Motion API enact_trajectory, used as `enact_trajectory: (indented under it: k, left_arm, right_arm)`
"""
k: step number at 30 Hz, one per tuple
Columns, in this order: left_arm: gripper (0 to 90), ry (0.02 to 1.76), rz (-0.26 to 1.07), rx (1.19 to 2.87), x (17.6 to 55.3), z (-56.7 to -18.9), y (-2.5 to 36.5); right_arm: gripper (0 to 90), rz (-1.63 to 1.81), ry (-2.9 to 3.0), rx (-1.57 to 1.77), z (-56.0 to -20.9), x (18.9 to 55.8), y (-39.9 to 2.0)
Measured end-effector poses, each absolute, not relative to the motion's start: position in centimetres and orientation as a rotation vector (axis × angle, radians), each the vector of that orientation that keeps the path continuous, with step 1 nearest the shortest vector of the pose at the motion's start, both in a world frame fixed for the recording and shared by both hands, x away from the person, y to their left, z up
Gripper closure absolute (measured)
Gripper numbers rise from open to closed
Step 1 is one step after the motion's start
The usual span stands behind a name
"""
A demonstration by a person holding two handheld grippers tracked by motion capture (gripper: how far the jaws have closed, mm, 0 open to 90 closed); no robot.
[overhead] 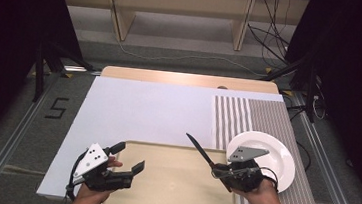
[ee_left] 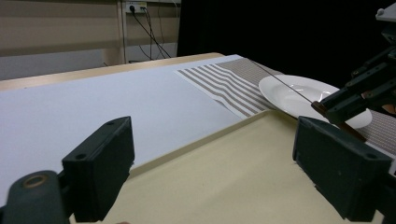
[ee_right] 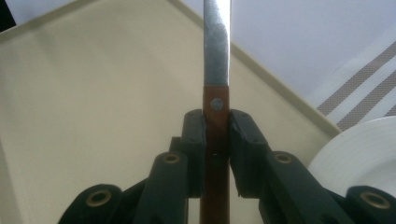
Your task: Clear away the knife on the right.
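A knife (overhead: 198, 148) with a brown wooden handle and steel blade (ee_right: 216, 42) is clamped in my right gripper (overhead: 222, 174). Its jaws press on the handle (ee_right: 215, 140), and the blade points up and to the left over the right part of a beige tray (overhead: 171, 186). A white plate (overhead: 271, 158) lies just right of that gripper on a striped mat (overhead: 262, 120). My left gripper (overhead: 128, 158) is open over the tray's left part, nothing between its jaws. In the left gripper view the tray (ee_left: 224, 172), the plate (ee_left: 299, 93) and the knife-holding right gripper (ee_left: 359, 93) show ahead.
A white sheet (overhead: 143, 108) covers most of the table, with the wooden tabletop (overhead: 186, 79) bare at the far edge. Wooden shelf legs and cables stand on the floor beyond. Metal rails run along both sides of the table.
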State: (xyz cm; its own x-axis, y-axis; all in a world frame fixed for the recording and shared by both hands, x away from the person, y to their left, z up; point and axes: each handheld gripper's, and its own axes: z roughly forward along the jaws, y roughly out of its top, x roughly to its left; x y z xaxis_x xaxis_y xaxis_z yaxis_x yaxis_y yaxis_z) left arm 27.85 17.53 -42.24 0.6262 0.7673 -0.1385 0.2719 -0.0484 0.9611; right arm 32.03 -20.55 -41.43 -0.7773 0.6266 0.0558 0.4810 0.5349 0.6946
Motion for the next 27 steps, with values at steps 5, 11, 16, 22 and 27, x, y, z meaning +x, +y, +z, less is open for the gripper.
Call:
enact_trajectory:
  k: [5, 11, 16, 22, 27]
  left_arm:
    - [12.6, 0.88, 0.502, 1.618, 27.9, -42.3, 17.6]
    - [12.6, 0.88, 0.501, 1.619, 27.9, -42.3, 17.5]
    - [12.6, 0.882, 0.502, 1.621, 27.9, -42.3, 17.5]
    - [12.6, 0.883, 0.501, 1.625, 27.9, -42.3, 17.5]
    - [12.6, 0.884, 0.502, 1.626, 27.9, -42.4, 17.5]
  right_arm:
    - [77.6, 1.078, 2.579, 0.964, -41.9, 31.3, -20.2]
    - [77.6, 1.085, 2.601, 1.006, -42.3, 30.5, -20.1]
    - [77.6, 1.08, 2.621, 0.998, -42.5, 29.9, -19.9]
    - [77.6, 1.072, 2.66, 1.023, -43.2, 29.2, -19.6]
    - [77.6, 1.063, 2.675, 1.038, -43.5, 28.8, -19.5]
